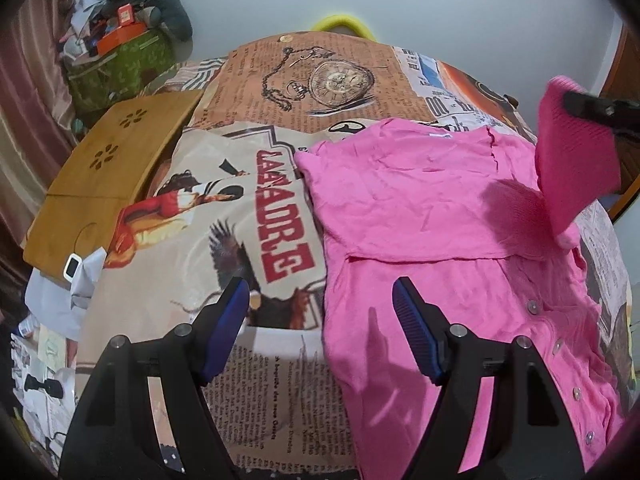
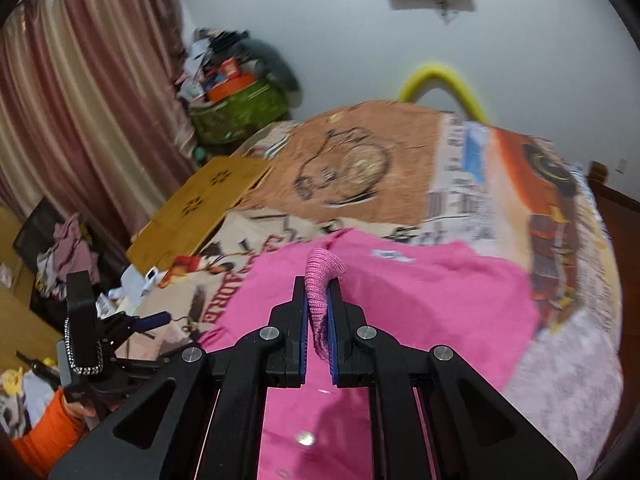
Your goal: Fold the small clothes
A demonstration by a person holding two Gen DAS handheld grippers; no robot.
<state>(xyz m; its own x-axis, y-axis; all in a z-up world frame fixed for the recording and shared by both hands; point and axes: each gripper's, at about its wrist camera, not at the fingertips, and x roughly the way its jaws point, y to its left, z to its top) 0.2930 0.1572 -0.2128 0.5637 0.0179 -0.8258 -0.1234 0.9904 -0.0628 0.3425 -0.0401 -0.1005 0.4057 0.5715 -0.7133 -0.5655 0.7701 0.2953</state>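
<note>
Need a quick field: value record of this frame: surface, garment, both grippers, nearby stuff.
surface: bed cover with newspaper and pocket-watch print
garment: pink cardigan, lying spread on the cover, snap buttons along one edge
lifted part: ribbed cuff of a sleeve, raised above the body of the garment
right gripper: shut on the ribbed cuff
left gripper: open, holding nothing, over the garment's near left edge
nearby: wooden lap tray at the cover's left side; green storage bin with clutter beyond it

Printed bedspread (image 1: 256, 184) (newsprint motifs), pink shirt (image 1: 420, 208), wooden tray (image 1: 108, 160)
</note>
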